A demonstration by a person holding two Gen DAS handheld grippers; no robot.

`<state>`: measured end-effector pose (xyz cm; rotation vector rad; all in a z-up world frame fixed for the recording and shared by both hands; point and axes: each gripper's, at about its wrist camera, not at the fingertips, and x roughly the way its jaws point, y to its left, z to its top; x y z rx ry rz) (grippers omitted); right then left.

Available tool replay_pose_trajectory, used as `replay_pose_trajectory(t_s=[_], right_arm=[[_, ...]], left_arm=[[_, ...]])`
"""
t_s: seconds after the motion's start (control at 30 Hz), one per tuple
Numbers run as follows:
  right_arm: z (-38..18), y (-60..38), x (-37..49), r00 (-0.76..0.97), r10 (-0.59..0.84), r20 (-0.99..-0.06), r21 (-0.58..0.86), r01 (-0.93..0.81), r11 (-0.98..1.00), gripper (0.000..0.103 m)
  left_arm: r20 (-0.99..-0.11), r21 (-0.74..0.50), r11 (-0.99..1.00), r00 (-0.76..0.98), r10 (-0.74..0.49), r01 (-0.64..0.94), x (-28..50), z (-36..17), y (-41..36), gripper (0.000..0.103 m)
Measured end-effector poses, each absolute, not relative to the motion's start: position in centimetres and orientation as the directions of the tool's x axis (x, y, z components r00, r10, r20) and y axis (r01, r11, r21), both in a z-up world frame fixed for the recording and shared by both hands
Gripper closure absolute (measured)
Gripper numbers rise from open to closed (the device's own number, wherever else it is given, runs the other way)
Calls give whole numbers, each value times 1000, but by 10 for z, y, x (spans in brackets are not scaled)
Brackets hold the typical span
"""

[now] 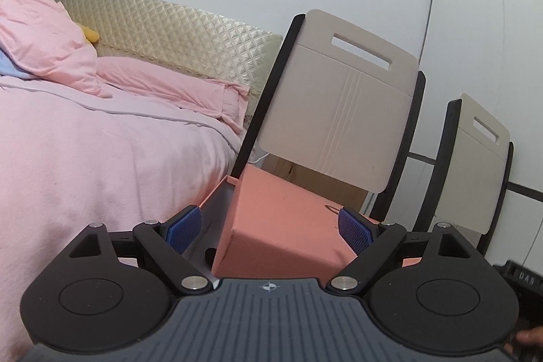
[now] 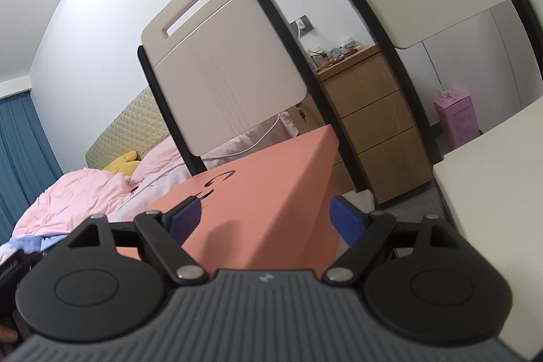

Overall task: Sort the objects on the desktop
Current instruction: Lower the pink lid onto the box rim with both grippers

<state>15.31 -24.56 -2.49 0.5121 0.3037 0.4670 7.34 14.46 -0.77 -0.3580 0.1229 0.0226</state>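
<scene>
The left hand-held gripper [image 1: 269,231] stands wide, its blue pads [image 1: 185,233] on either side of a salmon-pink box [image 1: 281,219]; the right pad lies against the box's side, but whether the left pad touches cannot be told. The right hand-held gripper [image 2: 266,219] straddles the same box [image 2: 258,192] at its other end, and whether its pads press on it cannot be told. Beyond the box stand two chair backs [image 1: 342,97], with a bed [image 1: 101,151] in pink covers to the left and a wooden drawer cabinet [image 2: 370,124] far right.

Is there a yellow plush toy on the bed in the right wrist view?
Yes, a yellow plush toy lies on the bed beside the pink pillows.
</scene>
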Motion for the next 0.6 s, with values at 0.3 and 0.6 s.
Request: replay_pose_trajectory(t_s=[0.3,0.6], right_arm=[[-24,-222,149,829,538,-153,530,-390,753,35],[-24,-216,150,824,549,-140,522,-410,748,34]], left_arm=[[-221,-376,920,975,29,-113,102,-9,157,14],[-121,-380,920,991,57,-100,72,-10,157,14]])
